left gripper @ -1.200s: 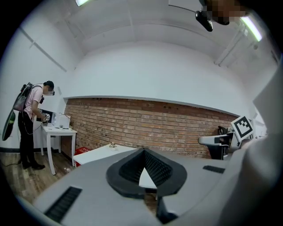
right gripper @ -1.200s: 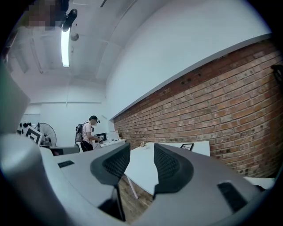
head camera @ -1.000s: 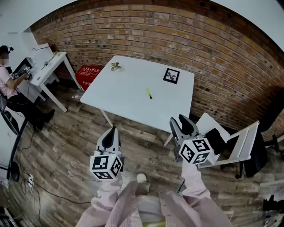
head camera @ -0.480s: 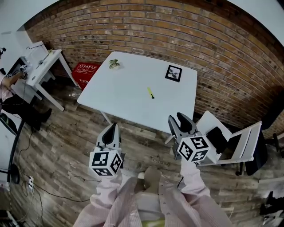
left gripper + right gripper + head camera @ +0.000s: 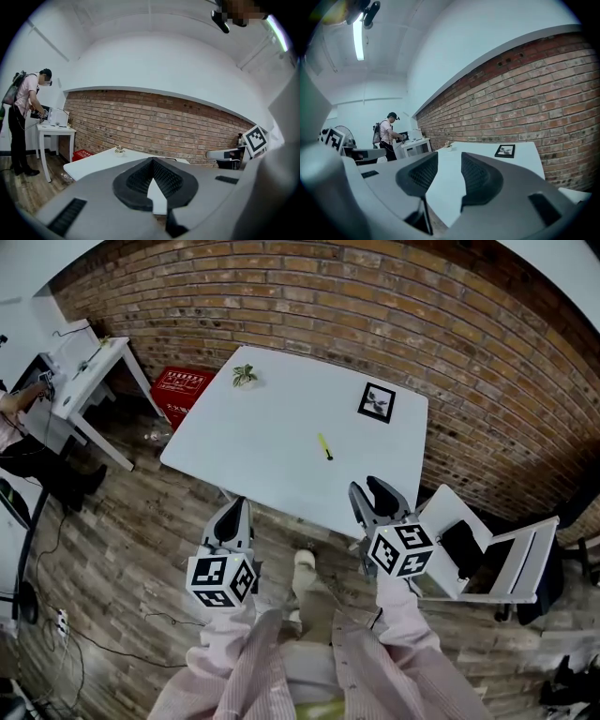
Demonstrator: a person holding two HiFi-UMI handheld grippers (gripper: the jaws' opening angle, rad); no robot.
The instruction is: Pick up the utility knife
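Fingers [image 5: 167,181] of the left gripper [image 5: 234,508] are pressed together at their tips, with nothing between them. Fingers [image 5: 481,180] of the right gripper [image 5: 367,491] stand spread, and only the surface and floor show through the gap.

Both grippers are held low in front of the person, over the wooden floor [image 5: 122,540]. The left gripper sits just short of the near edge of the white surface [image 5: 272,427]. The right gripper sits at the surface's near right corner.

The utility knife [image 5: 324,446], yellow with a dark end, lies flat on the surface, right of centre. It is well apart from both grippers and neither touches it.

Other items on the surface:
- A framed picture [image 5: 376,401] lies beyond the knife, towards the brick wall [image 5: 375,315].
- A small potted plant [image 5: 245,375] stands at the far left corner.

A red crate [image 5: 181,387] sits on the floor left of the surface, and a white chair [image 5: 473,554] stands to the right.
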